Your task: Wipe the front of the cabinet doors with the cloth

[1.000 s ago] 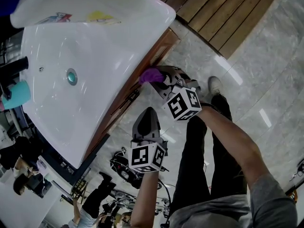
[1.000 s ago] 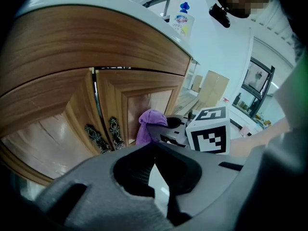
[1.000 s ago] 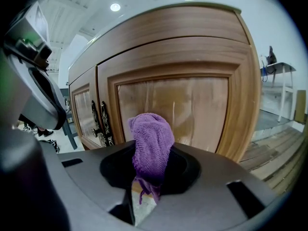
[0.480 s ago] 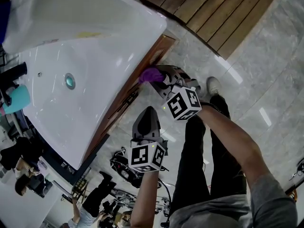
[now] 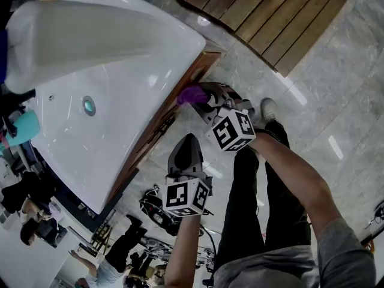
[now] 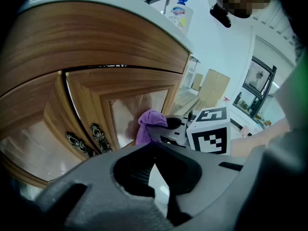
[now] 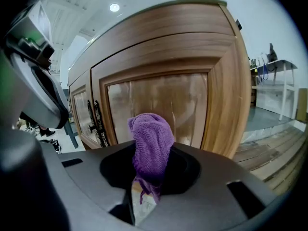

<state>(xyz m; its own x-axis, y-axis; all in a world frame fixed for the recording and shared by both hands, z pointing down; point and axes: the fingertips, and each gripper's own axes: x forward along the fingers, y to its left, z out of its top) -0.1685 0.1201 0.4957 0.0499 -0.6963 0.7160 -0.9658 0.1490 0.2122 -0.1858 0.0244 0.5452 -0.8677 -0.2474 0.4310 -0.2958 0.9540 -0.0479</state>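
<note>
Cloth [image 7: 151, 143], purple and bunched, stands pinched between the clenched jaws of the right gripper [image 5: 203, 98], its rounded end poking out toward the cabinet [image 7: 159, 42]. It sits at the glossy panel of one door [image 7: 163, 97], close up to the surface and below the cabinet's white basin [image 5: 120, 65]. Whether it quite touches the panel cannot be told. The pair of dark ornate handles [image 7: 94, 121] where the two doors meet lies beside the cloth, toward the cabinet's middle. The left gripper [image 5: 189, 139] hangs in front of the cabinet, farther out from the doors than the right one and apart from them, pointing at the same front. Its jaws are closed together with nothing between them. A white bottle [image 6: 180, 13] stands on top of the cabinet. A person's legs [image 5: 258, 209] stand on the grey tile floor [image 5: 324, 89] before the cabinet.
</note>
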